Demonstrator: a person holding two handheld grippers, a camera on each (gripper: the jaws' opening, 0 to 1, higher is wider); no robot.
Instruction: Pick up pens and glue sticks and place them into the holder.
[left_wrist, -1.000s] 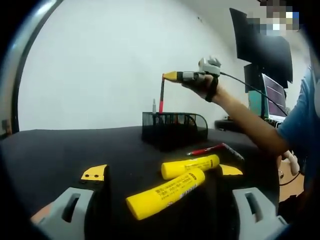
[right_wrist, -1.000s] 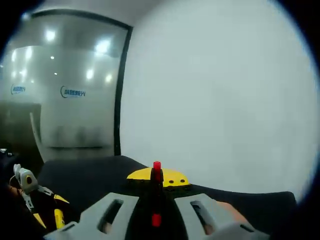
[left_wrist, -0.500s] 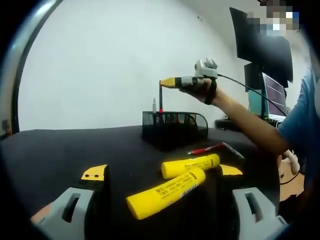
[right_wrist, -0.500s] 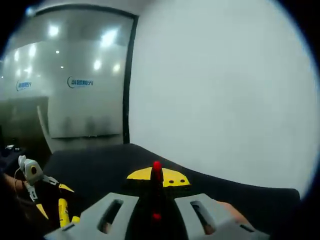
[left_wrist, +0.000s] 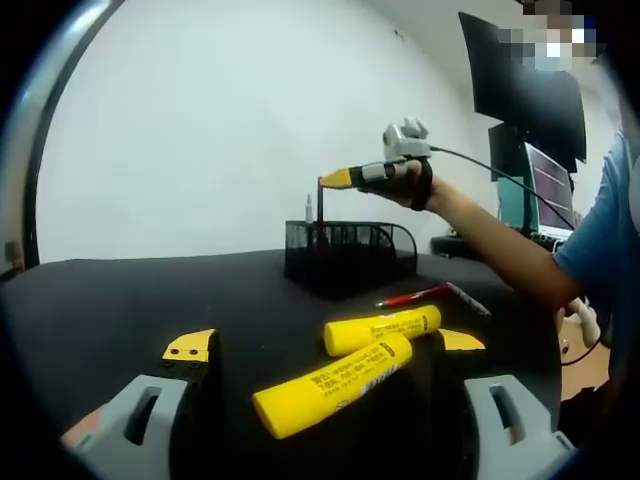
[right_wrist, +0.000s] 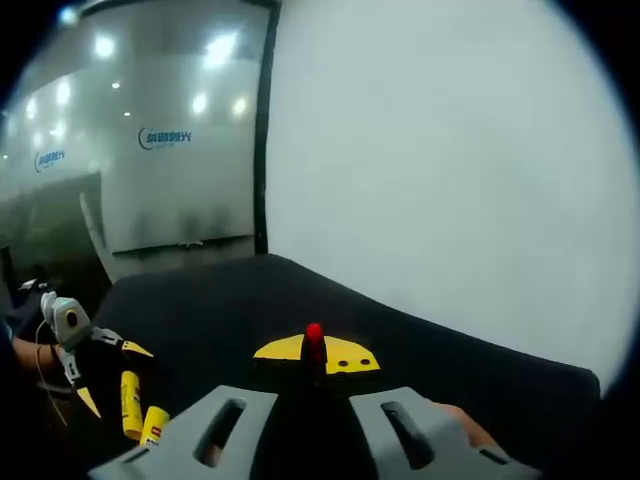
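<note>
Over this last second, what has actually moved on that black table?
The right hand-held gripper, shut on a red pen, has come down, lowering the pen into the black mesh holder. The two yellow glue sticks, the pen lying beside them and the open left hand-held gripper stayed put.

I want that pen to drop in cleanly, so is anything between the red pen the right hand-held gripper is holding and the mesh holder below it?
Nothing visible blocks it. The right hand-held gripper holds the red pen upright, directly over the black mesh holder. A white-tipped item stands in the holder beside it, apparently not under it.
</note>
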